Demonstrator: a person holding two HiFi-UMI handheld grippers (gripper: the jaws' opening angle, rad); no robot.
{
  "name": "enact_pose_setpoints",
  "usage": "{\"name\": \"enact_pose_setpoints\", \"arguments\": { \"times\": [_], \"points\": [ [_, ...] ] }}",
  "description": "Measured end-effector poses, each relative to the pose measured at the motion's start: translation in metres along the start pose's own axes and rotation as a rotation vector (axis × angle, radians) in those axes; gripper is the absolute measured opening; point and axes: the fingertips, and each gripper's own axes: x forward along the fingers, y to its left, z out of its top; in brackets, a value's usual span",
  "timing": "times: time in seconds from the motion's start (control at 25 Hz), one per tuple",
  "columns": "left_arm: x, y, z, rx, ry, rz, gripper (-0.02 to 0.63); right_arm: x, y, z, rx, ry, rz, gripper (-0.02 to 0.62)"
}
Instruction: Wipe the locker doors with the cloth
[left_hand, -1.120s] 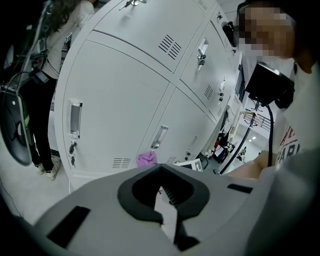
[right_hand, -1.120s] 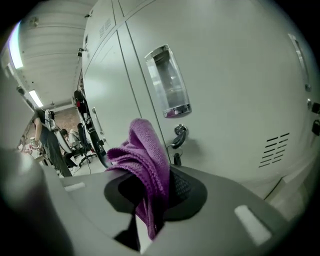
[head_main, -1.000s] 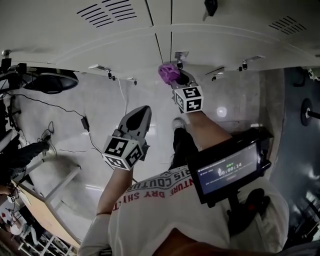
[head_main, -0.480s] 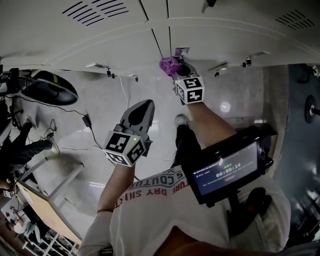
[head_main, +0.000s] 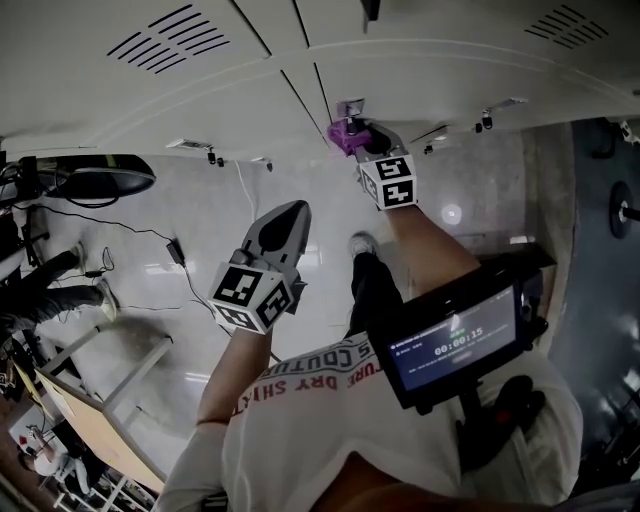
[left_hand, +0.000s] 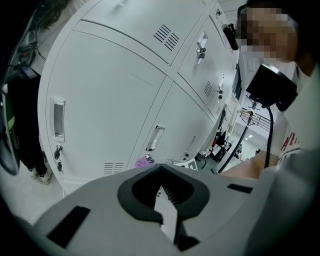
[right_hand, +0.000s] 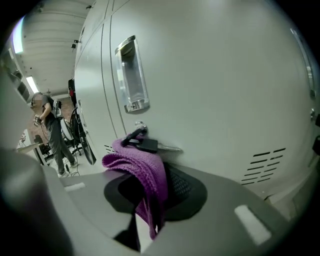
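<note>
My right gripper (head_main: 362, 148) is shut on a purple knitted cloth (head_main: 345, 135) and holds it against a white locker door (head_main: 400, 70). In the right gripper view the cloth (right_hand: 142, 167) hangs folded out of the right gripper (right_hand: 150, 182), just under a key with a black fob (right_hand: 142, 144) in the door's lock, below a recessed handle (right_hand: 131, 75). My left gripper (head_main: 285, 215) hangs lower and to the left, away from the lockers, shut with nothing in it. From the left gripper (left_hand: 162, 197) the locker doors (left_hand: 115, 100) and the cloth (left_hand: 145, 161) show ahead.
An office chair (head_main: 95, 180) and cables (head_main: 175, 250) lie on the floor at left, with a table (head_main: 90, 420) nearer me. Dark equipment (head_main: 615, 215) stands at right. A person (right_hand: 50, 130) stands far down the row. A screen device (head_main: 455, 345) hangs at my chest.
The right gripper has slid a little up and to the right along the locker door with the cloth. The left gripper has stayed about where it was, still shut.
</note>
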Motion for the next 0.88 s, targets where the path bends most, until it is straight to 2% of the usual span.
{"name": "enact_pose_setpoints", "arguments": {
  "times": [0.2, 0.56, 0.88],
  "points": [
    [0.005, -0.003, -0.002, 0.0, 0.007, 0.001, 0.002, -0.016, -0.034, -0.004, 0.0, -0.004, -0.04, 0.072],
    [0.014, -0.016, -0.008, 0.011, 0.029, -0.022, 0.002, -0.059, -0.118, -0.013, 0.048, -0.013, -0.181, 0.072],
    [0.023, -0.02, -0.013, 0.009, 0.043, -0.035, 0.002, -0.097, -0.186, -0.018, 0.184, -0.064, -0.336, 0.072]
  ]
}}
